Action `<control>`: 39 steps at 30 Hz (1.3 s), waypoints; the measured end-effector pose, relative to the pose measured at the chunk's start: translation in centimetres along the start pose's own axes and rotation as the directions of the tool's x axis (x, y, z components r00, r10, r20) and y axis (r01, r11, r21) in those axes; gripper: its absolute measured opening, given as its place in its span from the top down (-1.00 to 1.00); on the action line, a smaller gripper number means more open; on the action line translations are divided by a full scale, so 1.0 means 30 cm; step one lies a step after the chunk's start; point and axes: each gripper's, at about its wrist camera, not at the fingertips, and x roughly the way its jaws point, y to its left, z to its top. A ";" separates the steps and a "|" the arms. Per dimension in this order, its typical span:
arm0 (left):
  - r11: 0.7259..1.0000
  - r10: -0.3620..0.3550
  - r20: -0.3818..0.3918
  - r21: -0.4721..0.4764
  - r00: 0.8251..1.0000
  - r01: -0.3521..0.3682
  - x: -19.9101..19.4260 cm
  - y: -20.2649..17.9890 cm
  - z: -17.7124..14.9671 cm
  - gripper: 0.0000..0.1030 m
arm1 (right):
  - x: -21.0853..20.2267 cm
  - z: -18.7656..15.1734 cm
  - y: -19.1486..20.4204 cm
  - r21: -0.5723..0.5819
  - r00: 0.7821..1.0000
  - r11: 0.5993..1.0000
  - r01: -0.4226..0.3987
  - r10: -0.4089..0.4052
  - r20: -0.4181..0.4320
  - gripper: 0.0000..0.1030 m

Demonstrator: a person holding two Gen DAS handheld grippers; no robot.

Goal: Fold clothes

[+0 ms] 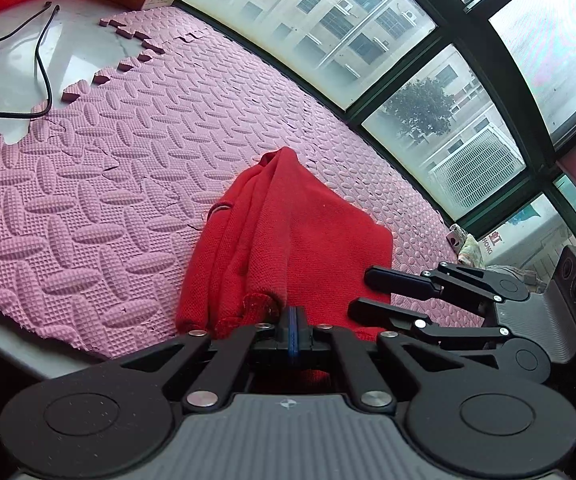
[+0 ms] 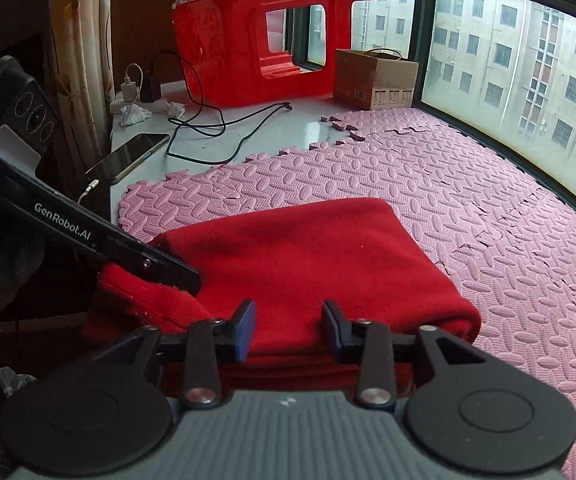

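A red knitted garment lies folded on the pink embossed foam mat. The left gripper pinches its bunched edge, jaws pressed together; the right gripper has jaws spread.

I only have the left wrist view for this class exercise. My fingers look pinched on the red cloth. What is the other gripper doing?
Observer: The right gripper is open, its fingers spread above the near edge of the red garment.
Operator: Is the garment bunched all over?
Observer: No. From the right wrist view it lies in a flat folded slab on the pink foam mat.
Operator: Anything beyond the mat on my side?
Observer: A phone lies on the white sill, plugged into a cable, and a red plastic stool stands behind it.
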 end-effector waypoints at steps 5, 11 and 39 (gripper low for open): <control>1.000 0.013 -0.001 0.010 1.000 -0.013 0.001 -0.008 0.000 0.95 | 0.000 -0.006 -0.018 0.040 1.000 0.999 -0.011 0.010 0.021 0.28; 1.000 0.018 0.002 0.012 1.000 -0.018 0.001 -0.009 0.001 0.95 | -0.048 0.050 -0.094 0.073 0.995 0.996 0.055 -0.061 0.084 0.23; 0.977 0.213 0.072 0.000 0.974 -0.214 -0.169 -0.076 -0.035 -0.05 | 0.188 0.067 -0.448 0.408 0.995 0.910 -0.067 0.091 -0.039 -0.15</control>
